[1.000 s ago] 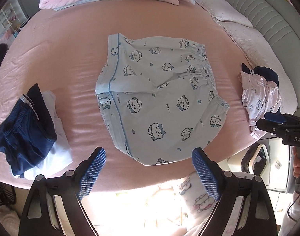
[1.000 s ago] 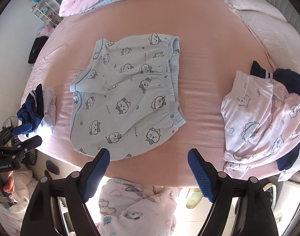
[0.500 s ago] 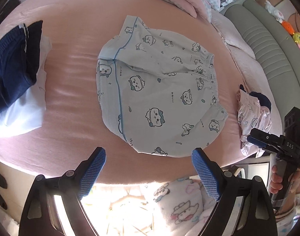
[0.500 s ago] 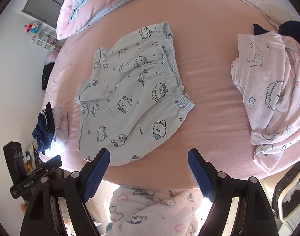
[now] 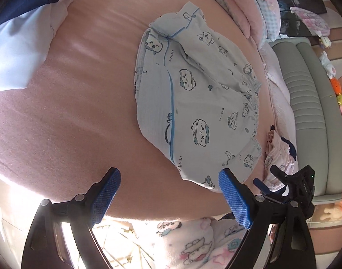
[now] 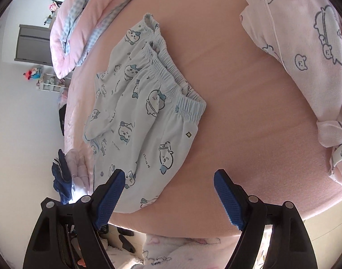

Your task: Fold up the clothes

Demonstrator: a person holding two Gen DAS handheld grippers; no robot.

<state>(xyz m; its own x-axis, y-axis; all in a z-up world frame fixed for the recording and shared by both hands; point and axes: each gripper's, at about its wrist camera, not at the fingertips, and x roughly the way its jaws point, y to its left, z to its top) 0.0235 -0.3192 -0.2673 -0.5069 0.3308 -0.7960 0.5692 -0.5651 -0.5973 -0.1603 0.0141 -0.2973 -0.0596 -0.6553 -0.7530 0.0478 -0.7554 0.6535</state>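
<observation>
While both tools hang over the near edge of the pink bed (image 5: 65,116), I see the pale blue shorts (image 5: 200,103) with their cartoon print lying flat on the sheet, waistband toward my right and leg hems toward my left. My left gripper (image 5: 168,196) has its blue pads spread wide with nothing between them, poised above the bed edge just beside the shorts' near hem. My right gripper (image 6: 168,198) is likewise parted and empty; its left pad overlaps the near corner of the shorts in view, though I cannot tell if it touches the fabric. A pink printed garment (image 6: 305,51) is heaped to the right, well apart from the shorts, and a navy and white pile (image 5: 20,33) sits to the left. Pink bedding (image 6: 85,18) is bunched at the far side.
</observation>
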